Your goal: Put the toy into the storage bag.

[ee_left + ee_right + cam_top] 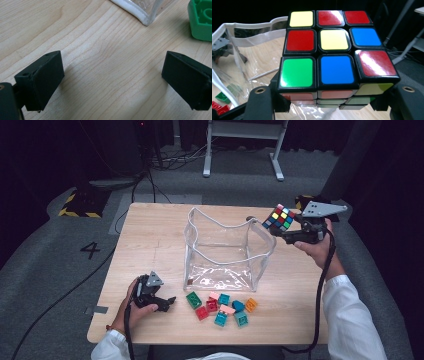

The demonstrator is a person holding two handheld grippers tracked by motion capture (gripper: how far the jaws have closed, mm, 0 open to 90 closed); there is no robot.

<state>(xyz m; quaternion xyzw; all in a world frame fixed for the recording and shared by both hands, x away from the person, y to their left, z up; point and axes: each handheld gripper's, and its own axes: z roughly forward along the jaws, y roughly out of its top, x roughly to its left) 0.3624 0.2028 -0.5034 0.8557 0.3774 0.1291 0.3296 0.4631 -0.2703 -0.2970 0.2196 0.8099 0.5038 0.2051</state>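
A scrambled Rubik's cube [280,217] hangs in the air by the right rim of the clear plastic bag [225,251]. My right gripper [283,226] is shut on it. In the right gripper view the cube [337,52] sits between the two jaws of that gripper [333,106], with the bag [249,37] behind and to the left. My left gripper [169,303] rests low at the table's front left. It stands open over bare wood [113,80] with nothing between its jaws. A green brick [201,20] lies just beyond its right jaw.
Several coloured bricks [222,307] lie in a loose cluster in front of the bag. The bag's white-edged corner [143,16] is close ahead of the left gripper. The wooden table [150,235] has free room at its left. A white frame [245,140] stands on the floor beyond.
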